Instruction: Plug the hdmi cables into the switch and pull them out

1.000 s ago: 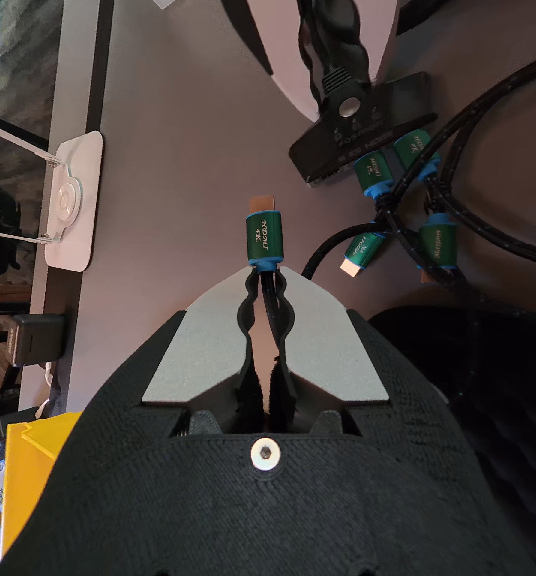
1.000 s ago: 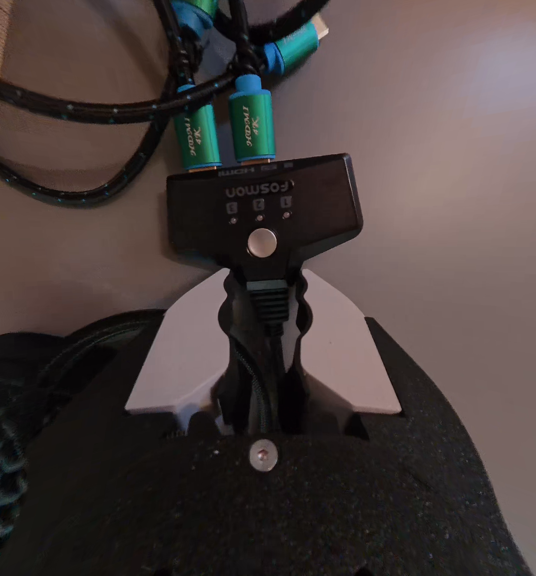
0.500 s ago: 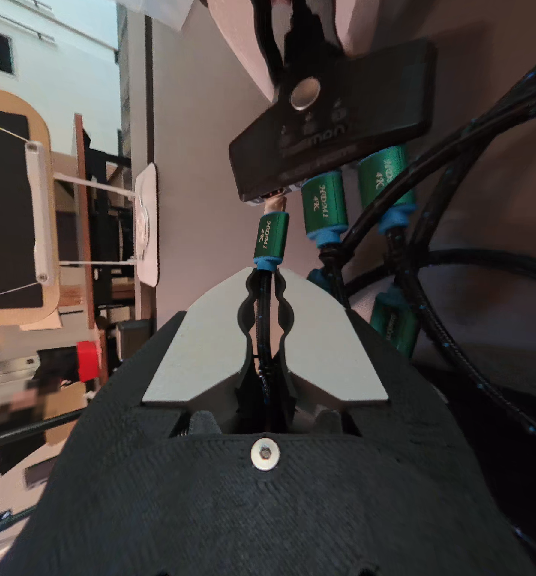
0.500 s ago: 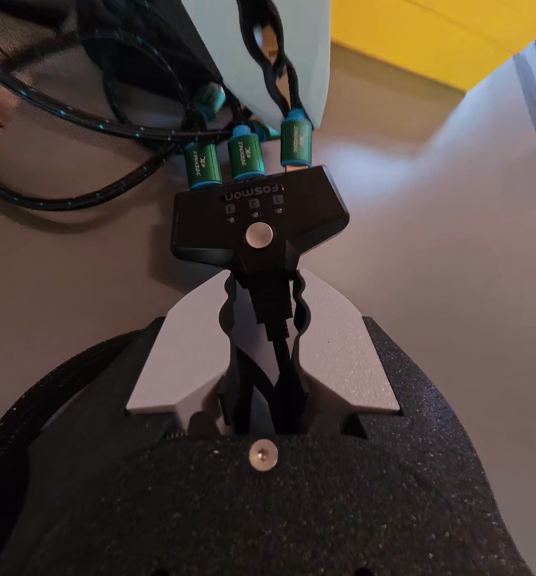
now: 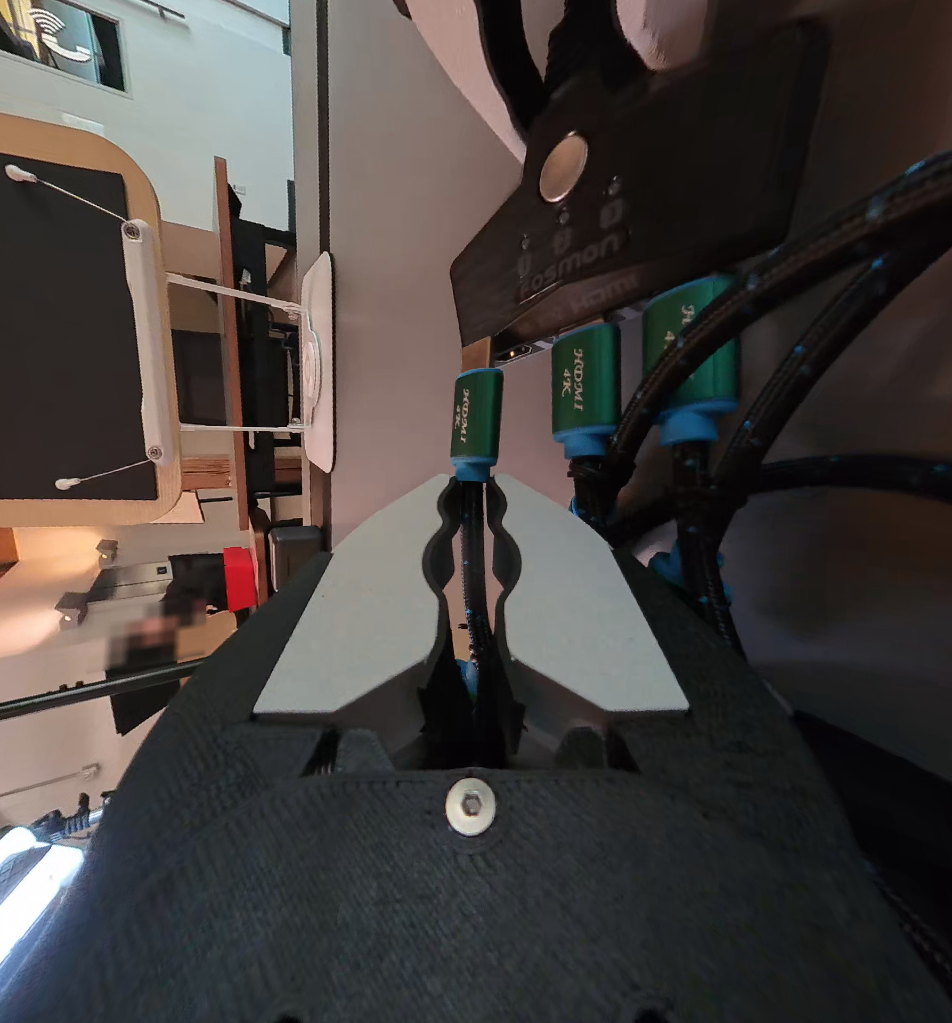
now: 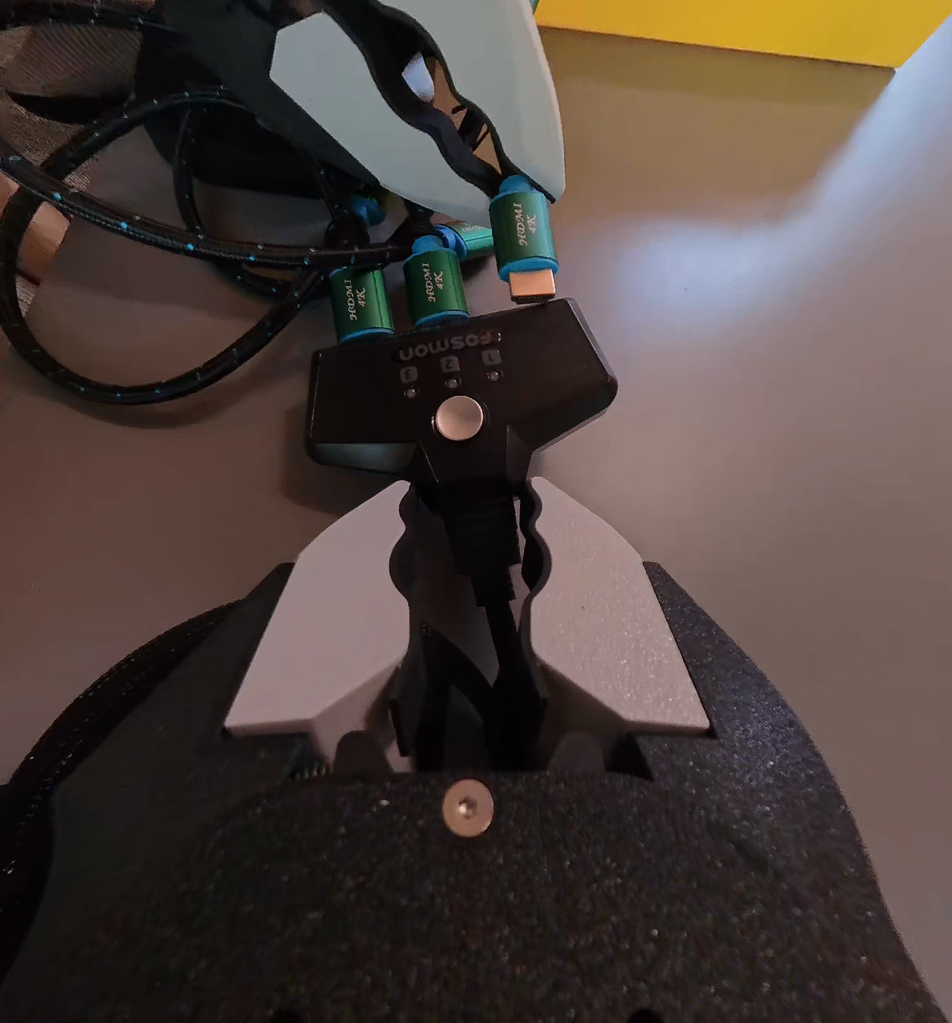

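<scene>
Left gripper (image 5: 473, 487) is clamped on the braided cable just behind a green plug (image 5: 476, 418), gold tip out of the port, touching or just at the switch's (image 6: 462, 382) front edge at the rightmost port. Right gripper (image 6: 471, 492) is closed on the switch's rear cable boot (image 6: 484, 537), holding the switch just above the grey bench (image 6: 739, 443). Two other green plugs (image 6: 399, 301) sit seated in the switch. Loose cables (image 6: 130, 232) are piled behind.

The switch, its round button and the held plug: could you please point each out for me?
switch (image 6: 551, 354): right wrist view, top face.
button (image 6: 458, 418): right wrist view, centre of its disc.
held plug (image 6: 522, 230): right wrist view, green shell.
</scene>
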A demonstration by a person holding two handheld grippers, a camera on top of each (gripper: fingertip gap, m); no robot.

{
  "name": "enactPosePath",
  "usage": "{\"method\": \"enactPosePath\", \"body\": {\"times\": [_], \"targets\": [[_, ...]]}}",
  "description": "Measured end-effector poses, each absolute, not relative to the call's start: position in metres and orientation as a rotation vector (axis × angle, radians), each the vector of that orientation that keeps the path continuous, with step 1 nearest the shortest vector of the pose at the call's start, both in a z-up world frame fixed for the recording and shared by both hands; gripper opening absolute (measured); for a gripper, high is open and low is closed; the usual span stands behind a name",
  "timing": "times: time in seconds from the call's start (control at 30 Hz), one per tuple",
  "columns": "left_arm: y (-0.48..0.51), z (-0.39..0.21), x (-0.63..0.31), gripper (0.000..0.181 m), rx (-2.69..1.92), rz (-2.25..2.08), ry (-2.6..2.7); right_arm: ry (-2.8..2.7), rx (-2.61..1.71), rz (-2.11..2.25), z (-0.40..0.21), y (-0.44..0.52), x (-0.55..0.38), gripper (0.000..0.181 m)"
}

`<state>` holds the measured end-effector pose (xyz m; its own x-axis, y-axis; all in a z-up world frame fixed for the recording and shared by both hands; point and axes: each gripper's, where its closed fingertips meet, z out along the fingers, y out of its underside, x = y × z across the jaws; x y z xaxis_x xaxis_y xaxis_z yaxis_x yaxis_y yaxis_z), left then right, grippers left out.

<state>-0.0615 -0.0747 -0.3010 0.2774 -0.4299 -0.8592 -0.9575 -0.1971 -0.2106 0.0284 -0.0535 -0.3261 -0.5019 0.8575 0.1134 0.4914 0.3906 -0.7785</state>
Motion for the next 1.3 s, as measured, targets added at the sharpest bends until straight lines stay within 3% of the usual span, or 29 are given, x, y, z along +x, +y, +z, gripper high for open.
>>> {"method": "enactPosePath", "body": {"times": [0.57, 0.73, 1.3], "targets": [[-0.072, -0.316, -0.068, 0.008, -2.035, 0.937, 1.475, -2.166, -1.229, 0.963, -0.333, -0.051, 0.029, 0.035], [-0.071, -0.322, -0.067, 0.008, -2.114, 0.786, 1.469, -2.193, -1.281, 0.985, -0.337, -0.052, 0.029, 0.036], [-0.09, -0.333, -0.052, 0.017, -2.477, -0.674, 1.408, -2.208, -1.256, 1.028, -0.338, -0.054, 0.027, 0.037]]}}
